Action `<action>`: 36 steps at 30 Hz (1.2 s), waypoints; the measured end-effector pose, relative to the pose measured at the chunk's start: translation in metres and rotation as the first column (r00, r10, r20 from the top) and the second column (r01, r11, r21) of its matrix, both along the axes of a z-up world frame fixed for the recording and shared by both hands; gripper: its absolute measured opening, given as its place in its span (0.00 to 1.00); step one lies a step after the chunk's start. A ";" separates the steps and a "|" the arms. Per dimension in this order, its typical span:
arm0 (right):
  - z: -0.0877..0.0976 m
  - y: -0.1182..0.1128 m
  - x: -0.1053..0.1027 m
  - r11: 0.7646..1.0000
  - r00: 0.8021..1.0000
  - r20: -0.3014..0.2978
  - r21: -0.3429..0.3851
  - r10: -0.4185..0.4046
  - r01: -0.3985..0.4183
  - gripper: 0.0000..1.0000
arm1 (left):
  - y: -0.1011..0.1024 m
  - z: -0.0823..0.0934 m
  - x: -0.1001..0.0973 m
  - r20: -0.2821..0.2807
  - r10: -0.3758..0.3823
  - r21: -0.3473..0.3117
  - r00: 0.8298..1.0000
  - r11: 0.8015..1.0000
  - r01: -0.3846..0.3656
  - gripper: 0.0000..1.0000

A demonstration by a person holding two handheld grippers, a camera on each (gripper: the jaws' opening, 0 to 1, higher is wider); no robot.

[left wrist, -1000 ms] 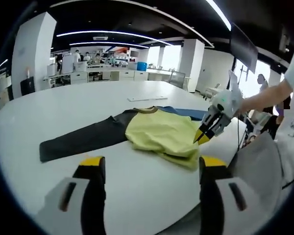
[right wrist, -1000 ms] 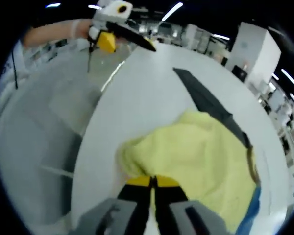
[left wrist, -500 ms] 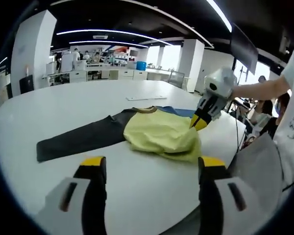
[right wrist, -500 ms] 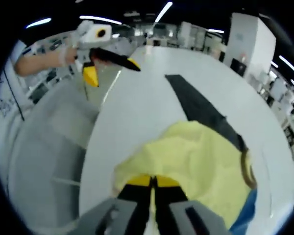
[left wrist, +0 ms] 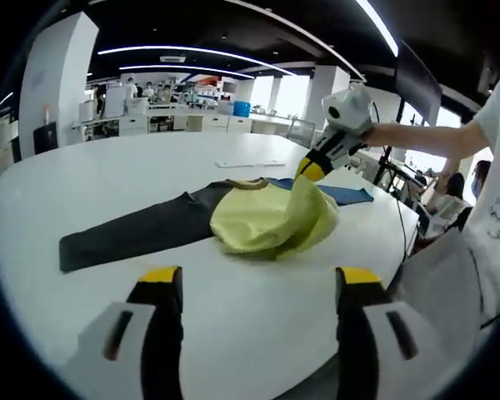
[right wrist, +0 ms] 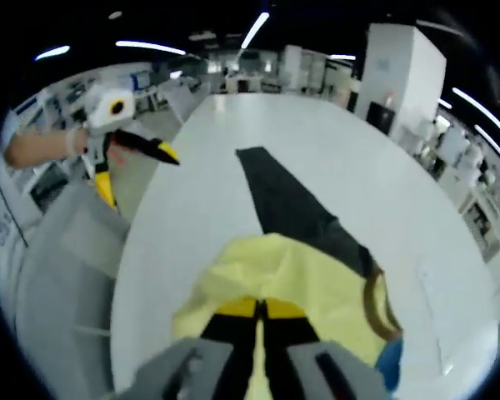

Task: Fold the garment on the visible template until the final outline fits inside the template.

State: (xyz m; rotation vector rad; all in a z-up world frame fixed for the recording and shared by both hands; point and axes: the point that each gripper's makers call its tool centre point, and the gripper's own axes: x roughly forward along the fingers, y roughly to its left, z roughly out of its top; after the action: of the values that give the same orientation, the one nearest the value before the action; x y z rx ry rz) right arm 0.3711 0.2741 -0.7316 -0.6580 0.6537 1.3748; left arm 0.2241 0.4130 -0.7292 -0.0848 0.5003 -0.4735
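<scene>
A yellow garment (left wrist: pixel 262 221) with a brown collar (right wrist: pixel 375 302) lies bunched on the white table (left wrist: pixel 108 179). It lies partly over a long dark grey cloth (left wrist: pixel 133 233) and a blue sheet (left wrist: pixel 343 194). My right gripper (right wrist: pixel 260 310) is shut on the yellow garment's edge and holds it lifted above the pile; it also appears as the right gripper (left wrist: pixel 310 172) in the left gripper view. My left gripper (left wrist: pixel 258 279) hangs open over the table's near edge, well short of the garment, with nothing between its jaws. The right gripper view has the left gripper (right wrist: pixel 140 179) at the left, off the table's side.
A flat white strip (left wrist: pixel 250 167) lies on the table beyond the garment. A person's sleeve and grey lap (left wrist: pixel 450 283) are at the right. Desks and pillars stand far behind. Bare table (right wrist: pixel 183 242) lies between the garment and the left gripper.
The right gripper has risen and carried the yellow edge up and over toward the garment's middle. The left gripper stays open in about the same place.
</scene>
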 end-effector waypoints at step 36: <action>-0.062 -0.005 0.113 0.946 0.945 -0.061 -0.053 -0.323 0.320 0.00 | -0.035 -0.024 0.021 -0.068 -0.041 -0.052 0.997 0.998 0.037 0.66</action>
State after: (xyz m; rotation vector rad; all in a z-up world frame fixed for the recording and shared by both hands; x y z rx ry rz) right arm 0.4841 0.2696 -0.7933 -0.5123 0.8102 1.0853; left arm 0.2455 0.3780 -0.7530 -0.1408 0.5582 -0.5230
